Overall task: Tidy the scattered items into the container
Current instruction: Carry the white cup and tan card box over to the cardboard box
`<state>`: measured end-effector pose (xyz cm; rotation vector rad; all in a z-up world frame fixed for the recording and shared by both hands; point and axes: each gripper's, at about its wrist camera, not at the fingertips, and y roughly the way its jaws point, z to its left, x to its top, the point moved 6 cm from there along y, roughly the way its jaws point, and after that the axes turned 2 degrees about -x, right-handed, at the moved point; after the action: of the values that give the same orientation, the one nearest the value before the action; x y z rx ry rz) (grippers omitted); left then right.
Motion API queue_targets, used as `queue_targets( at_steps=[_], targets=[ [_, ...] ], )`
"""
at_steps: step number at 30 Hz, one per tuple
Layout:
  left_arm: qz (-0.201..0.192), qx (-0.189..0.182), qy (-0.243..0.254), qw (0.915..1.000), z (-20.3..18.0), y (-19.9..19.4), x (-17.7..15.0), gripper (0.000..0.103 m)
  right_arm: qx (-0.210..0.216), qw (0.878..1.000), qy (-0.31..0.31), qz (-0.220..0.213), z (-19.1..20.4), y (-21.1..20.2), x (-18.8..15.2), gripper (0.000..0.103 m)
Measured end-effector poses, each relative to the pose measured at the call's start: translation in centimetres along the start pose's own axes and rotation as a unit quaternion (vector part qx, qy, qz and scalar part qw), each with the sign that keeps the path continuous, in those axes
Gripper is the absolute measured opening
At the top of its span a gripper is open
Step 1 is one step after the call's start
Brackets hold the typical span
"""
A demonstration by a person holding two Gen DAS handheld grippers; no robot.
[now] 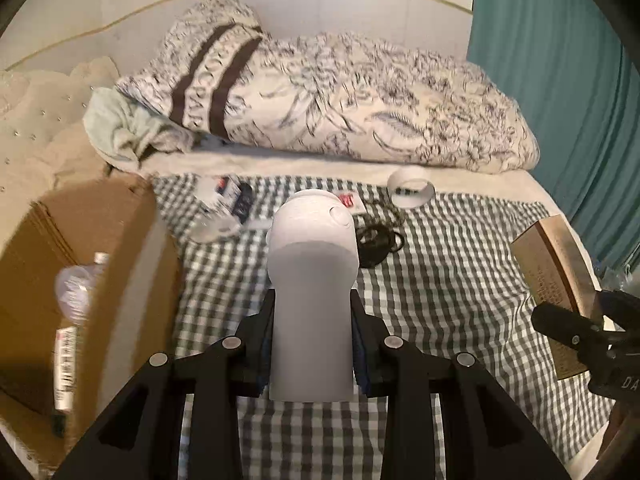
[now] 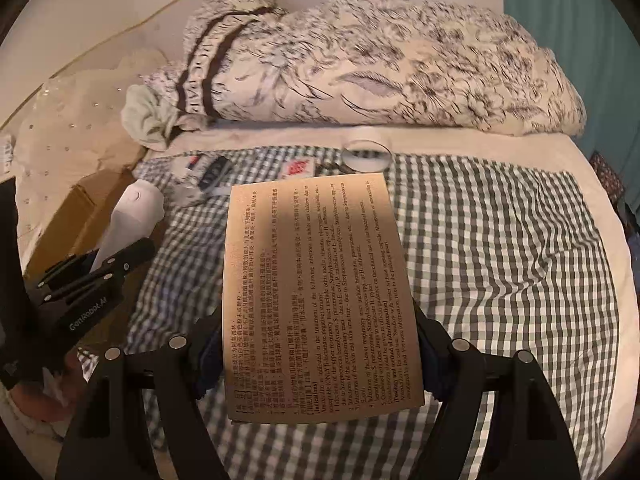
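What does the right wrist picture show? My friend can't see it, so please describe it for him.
The right gripper has its jaws shut on a gold box of printed text, above a checked cloth. At left, the left gripper holds a white device near a cardboard box.

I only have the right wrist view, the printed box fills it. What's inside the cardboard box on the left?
Observer: A clear plastic bottle and a tube lie inside the cardboard box.
Operator: What's behind my medicine box?
Observer: A coiled black cable lies on the checked cloth, hidden from you by the medicine box.
Operator: How is the left gripper holding the white device?
Observer: The left gripper has its fingers pressed on both sides of the white device, which points toward the pillow.
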<state>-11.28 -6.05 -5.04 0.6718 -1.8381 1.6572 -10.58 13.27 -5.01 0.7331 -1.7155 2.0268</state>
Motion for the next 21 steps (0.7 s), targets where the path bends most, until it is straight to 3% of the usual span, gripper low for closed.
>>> queue_targets(
  at_steps=[6, 12, 21],
  targets=[
    [-0.007, 0.017, -0.013, 0.9997, 3.3, -3.8, 1.7, 0.032, 0.018, 0.999, -0.022, -0.017, 3.7, -1.9, 1.4, 0.076],
    [-0.027, 0.063, -0.038, 0.9969, 8.6, -7.3, 3.0, 0.032, 0.054, 0.996, -0.061, -0.029, 9.6, -2.6, 2.9, 0.076],
    [-0.017, 0.104, -0.074, 0.9916, 17.3, -9.1, 0.3, 0.032, 0.112, 0.986, -0.121, -0.035, 20.7, -1.8, 4.6, 0.076]
  ],
)
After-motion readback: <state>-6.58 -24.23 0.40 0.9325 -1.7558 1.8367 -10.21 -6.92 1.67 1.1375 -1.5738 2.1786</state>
